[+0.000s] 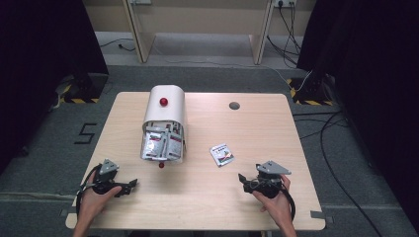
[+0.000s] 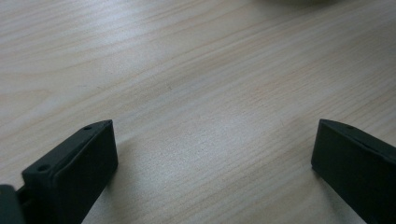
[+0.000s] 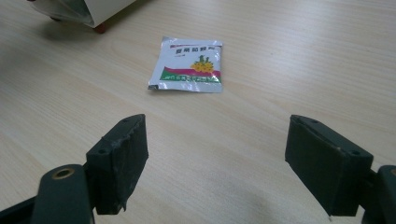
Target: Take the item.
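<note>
Sachet (image 3: 188, 65) print too small to read. Container (image 3: 79, 11) cut off at top edge, above sachet. Packets (image 1: 161, 143) inside container overlap; count unclear.

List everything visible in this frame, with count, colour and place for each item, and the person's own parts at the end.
Light wooden table: one, pale wood, centre of the high view.
White rounded box with a red knob: one, white, lying at the table's left centre, its open end toward the person.
Silver foil sachets in the box: several, silver with red and green print, packed in the open end.
Loose silver foil sachet: one, silver with green and red print, flat on the table right of the box.
Grey round grommet: one, grey, far side of the table.
Left gripper: one, black, near left, open.
Right gripper: one, black, near right, open, facing the loose sachet.
</note>
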Tool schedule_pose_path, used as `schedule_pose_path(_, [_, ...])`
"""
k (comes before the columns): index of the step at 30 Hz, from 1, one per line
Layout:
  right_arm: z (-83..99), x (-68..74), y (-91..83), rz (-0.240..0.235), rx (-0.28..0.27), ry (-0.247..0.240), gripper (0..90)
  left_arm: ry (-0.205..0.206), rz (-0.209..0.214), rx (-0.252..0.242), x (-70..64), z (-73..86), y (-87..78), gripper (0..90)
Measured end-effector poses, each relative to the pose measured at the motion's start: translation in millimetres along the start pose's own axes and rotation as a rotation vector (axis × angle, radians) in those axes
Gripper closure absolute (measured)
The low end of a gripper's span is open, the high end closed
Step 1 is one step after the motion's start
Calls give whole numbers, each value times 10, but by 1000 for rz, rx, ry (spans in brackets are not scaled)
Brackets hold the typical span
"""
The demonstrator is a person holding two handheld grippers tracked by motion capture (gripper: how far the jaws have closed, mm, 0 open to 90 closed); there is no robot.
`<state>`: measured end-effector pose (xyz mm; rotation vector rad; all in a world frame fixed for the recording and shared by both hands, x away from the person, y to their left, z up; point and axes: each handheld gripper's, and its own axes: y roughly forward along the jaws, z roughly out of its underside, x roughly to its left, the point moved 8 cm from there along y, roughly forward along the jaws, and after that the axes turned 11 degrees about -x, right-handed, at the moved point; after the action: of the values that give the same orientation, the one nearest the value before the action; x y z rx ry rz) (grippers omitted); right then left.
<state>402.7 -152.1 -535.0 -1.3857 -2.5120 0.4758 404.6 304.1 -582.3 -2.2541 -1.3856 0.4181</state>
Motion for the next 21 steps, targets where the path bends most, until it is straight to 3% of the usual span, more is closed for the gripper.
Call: schedule_pose_path(21, [147,-48,-148,2,0,47,177,0,0,0,0,0,0,0])
